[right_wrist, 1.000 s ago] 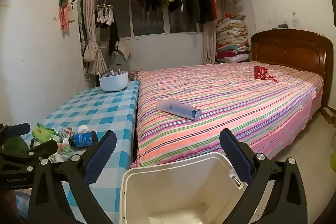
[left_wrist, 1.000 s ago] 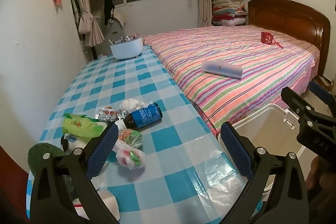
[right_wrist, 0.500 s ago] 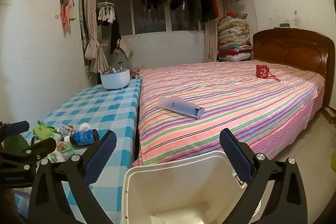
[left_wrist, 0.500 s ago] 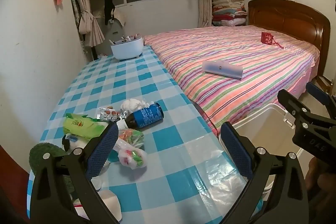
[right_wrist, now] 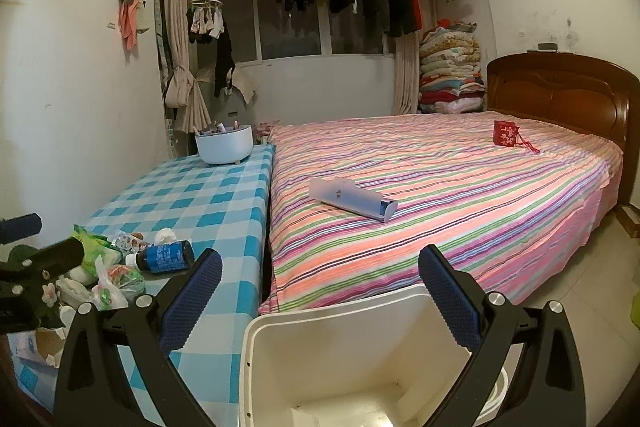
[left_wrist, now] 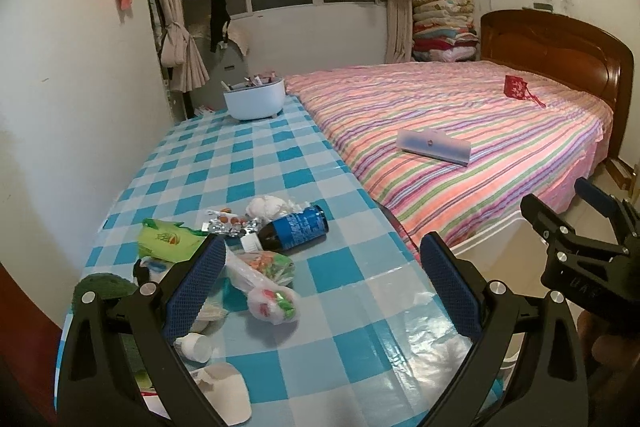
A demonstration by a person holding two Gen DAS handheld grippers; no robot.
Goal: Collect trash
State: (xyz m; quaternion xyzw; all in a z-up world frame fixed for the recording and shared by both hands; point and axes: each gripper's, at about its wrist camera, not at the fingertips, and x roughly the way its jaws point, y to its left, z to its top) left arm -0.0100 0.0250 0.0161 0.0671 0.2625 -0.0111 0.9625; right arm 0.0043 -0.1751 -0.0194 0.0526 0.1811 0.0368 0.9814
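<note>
Jaws on both grippers are gaping wide, gripping nothing.
Trash is lying heaped on the checked desk (left_wrist: 248, 163): the left gripper (left_wrist: 320, 279) is hovering nearest, with the knotted plastic bag (left_wrist: 272, 301) just ahead between its jaws and the blue-labelled bottle (left_wrist: 294, 229) lying crosswise beyond, while the right gripper (right_wrist: 320, 291) is hanging over the white bin (right_wrist: 352, 359) beside the bed.
</note>
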